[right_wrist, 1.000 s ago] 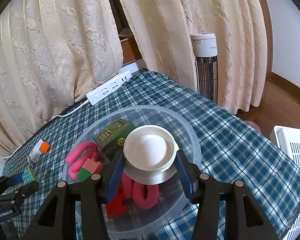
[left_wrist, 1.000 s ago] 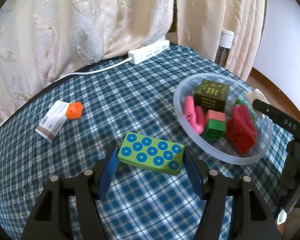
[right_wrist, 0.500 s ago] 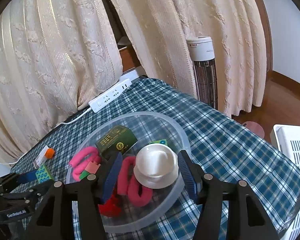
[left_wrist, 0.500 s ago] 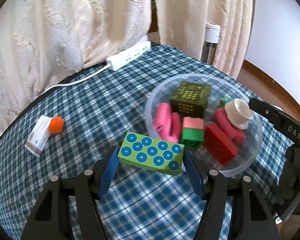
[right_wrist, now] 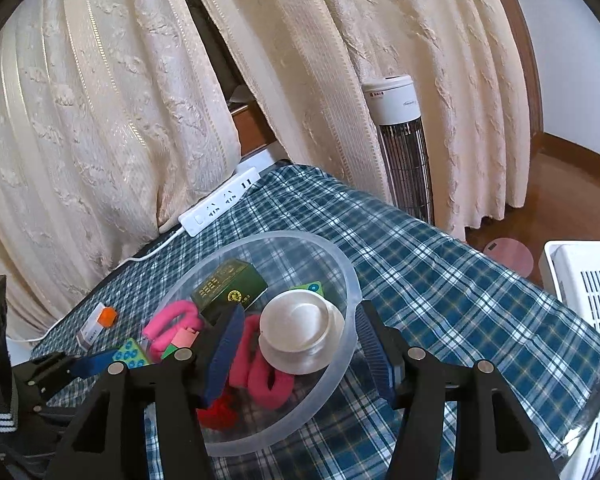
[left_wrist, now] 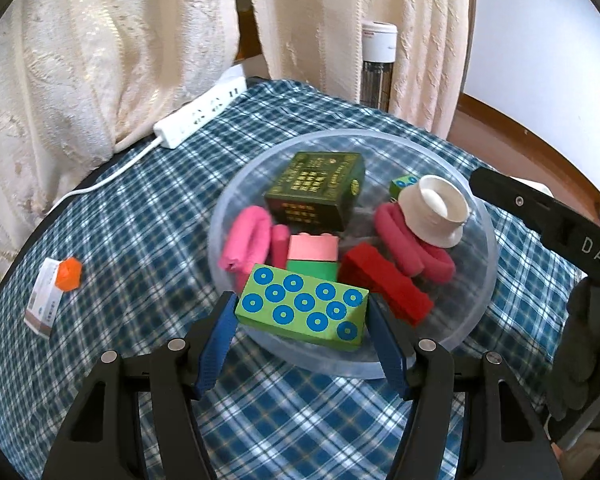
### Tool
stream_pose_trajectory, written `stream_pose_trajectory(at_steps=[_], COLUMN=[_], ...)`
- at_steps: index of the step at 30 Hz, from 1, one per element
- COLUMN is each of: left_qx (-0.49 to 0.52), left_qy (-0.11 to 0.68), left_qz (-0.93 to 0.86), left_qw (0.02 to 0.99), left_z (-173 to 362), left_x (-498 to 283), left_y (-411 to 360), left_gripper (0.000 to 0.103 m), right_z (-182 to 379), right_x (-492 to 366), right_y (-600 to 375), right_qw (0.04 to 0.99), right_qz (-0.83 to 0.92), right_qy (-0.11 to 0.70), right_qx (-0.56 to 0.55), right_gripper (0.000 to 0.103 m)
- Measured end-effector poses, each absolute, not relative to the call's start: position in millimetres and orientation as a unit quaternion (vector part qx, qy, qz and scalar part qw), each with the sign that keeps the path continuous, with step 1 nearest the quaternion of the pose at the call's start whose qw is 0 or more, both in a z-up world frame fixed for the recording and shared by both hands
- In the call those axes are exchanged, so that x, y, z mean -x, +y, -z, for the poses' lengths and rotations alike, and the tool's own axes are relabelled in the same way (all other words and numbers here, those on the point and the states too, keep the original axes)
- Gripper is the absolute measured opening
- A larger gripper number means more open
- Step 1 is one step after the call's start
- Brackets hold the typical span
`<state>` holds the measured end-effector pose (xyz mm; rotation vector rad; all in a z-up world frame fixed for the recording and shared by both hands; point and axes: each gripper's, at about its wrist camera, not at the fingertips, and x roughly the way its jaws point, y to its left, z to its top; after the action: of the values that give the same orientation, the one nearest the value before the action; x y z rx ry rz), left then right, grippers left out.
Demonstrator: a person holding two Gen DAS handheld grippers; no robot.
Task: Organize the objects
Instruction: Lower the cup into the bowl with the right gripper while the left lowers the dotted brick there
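Clamped crosswise in the left claw (left_wrist: 302,314) was the green block (left_wrist: 303,312), its blue pads pressed on its two short ends, so that its long axis ran from pad to pad. It was carried just above the near rim of the clear plastic bowl (left_wrist: 486,216), which lay straight ahead of that claw; a short forward reach was judged enough for release. Within the bowl were seen a dark green box (left_wrist: 316,190), pink foam rollers (left_wrist: 246,240), a red brick (left_wrist: 384,282) and a glossy white cup (left_wrist: 434,210). Beside the bowl's far rim, the right claw (right_wrist: 298,342) was seen empty, jaws apart.
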<state>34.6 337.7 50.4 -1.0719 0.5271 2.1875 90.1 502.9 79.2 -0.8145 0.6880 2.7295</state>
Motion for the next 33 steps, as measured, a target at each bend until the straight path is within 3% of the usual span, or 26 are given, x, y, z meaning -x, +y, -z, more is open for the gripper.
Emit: stream_pose_trajectory(at_steps=[33], left_qx=[0.415], left_qy=[0.173], left_qz=[-0.827], left_qw=[0.337], left_z=[-50], left_x=[-36], left_y=[326], left_gripper=[0.070], right_z=[-79], right_x=[-91], right_y=[488], right_qw=[0.102], right_qz=[-0.924], right_qy=[0.230], right_qx=[0.287], right_gripper=[0.061])
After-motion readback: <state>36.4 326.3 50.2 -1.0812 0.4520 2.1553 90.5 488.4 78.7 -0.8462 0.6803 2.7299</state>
